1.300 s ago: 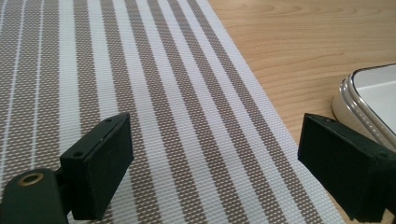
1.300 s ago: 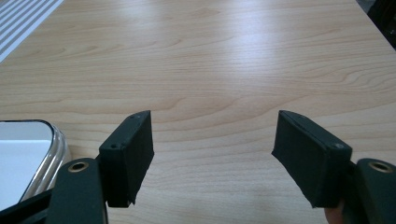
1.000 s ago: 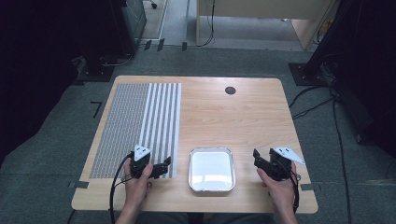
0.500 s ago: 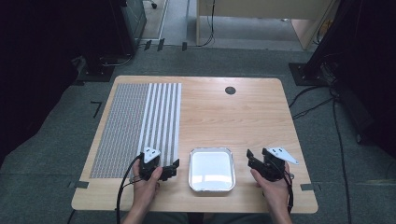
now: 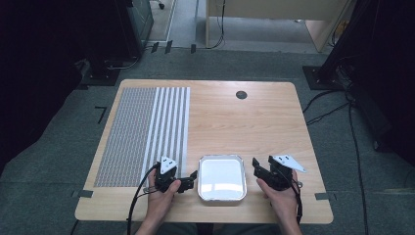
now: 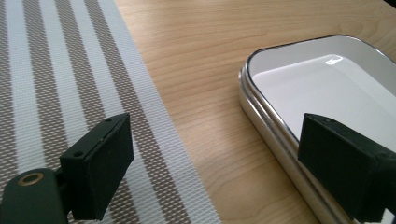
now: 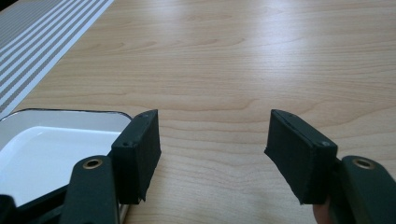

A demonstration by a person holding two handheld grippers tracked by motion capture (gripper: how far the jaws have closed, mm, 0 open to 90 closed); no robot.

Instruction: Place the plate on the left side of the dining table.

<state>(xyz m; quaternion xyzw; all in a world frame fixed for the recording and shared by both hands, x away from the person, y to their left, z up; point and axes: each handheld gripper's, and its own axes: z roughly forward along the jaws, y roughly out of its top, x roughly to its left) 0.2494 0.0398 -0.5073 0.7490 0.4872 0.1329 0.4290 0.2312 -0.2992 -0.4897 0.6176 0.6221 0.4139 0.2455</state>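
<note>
A white enamel tray (image 5: 221, 196) with a metal rim lies near the table's front edge, between my two grippers. My left gripper (image 5: 190, 180) sits just left of it, pointing toward it, jaws open. In the left gripper view the gripper (image 6: 219, 163) spans bare wood, with its right jaw over the tray rim (image 6: 261, 121) and its left jaw over the striped placemat (image 6: 70, 84); nothing is pinched. My right gripper (image 5: 258, 169) sits just right of the tray, open. In the right gripper view it (image 7: 215, 154) has only bare table between its jaws, and the tray (image 7: 60, 113) lies beside its left jaw.
The grey and white striped placemat (image 5: 147, 132) covers the table's left part. A dark round grommet (image 5: 241, 94) sits near the far edge. Bare wood (image 5: 244, 127) stretches across the middle and right. Cables trail on the floor to the right.
My left hand has slid to the right, bringing its gripper up to the tray's left edge. The right gripper has barely shifted and its jaws look the same.
</note>
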